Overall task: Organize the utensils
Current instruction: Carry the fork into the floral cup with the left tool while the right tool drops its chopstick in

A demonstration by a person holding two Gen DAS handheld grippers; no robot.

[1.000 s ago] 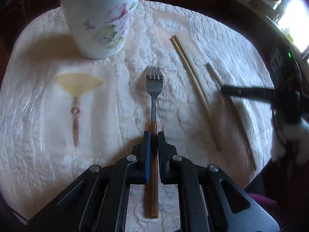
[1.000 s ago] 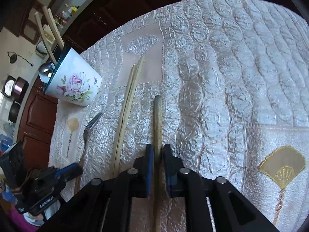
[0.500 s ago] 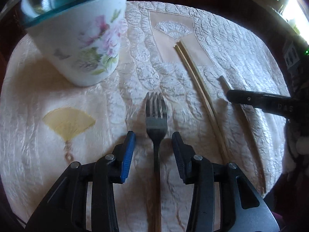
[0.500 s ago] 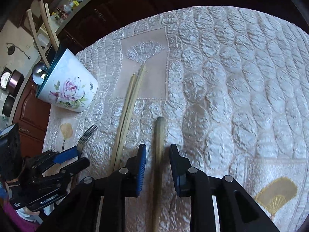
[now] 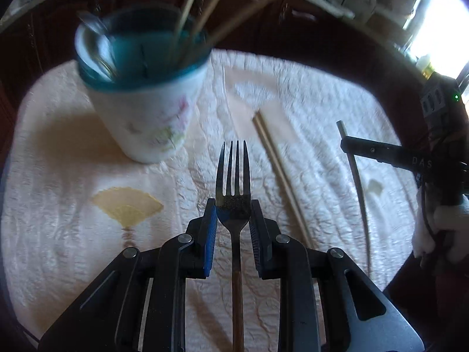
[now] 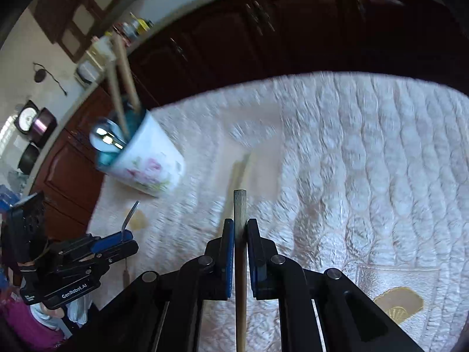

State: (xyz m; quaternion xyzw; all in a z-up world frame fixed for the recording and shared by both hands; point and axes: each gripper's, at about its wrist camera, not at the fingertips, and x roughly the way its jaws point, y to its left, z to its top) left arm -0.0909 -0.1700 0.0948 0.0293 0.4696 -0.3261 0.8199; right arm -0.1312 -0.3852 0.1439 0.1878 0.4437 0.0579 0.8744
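A metal fork (image 5: 231,199) with a wooden handle hangs above the cloth. My left gripper (image 5: 233,214) holds it; the jaws are closing and the blue pads press on the base of its head. In the right wrist view the left gripper (image 6: 129,239) sits low on the left, the fork (image 6: 130,217) sticking up from it. My right gripper (image 6: 240,223) is shut on a wooden stick (image 6: 240,205) near its tip. From the left wrist view, the right gripper (image 5: 343,145) and the stick (image 5: 359,182) are at the right. A floral cup (image 5: 146,117) with a teal inside holds chopsticks and a spoon.
A pair of chopsticks (image 5: 278,170) lies on the quilted cream tablecloth (image 5: 58,205) between the two grippers. The floral cup (image 6: 146,170) stands at the back left. Dark wooden cabinets (image 6: 293,29) run behind the table. A person's hand in white (image 5: 439,220) is at the right edge.
Both grippers opened, slid forward along their utensils and closed again nearer the front ends. Both then rose, lifting the fork and the stick off the cloth.
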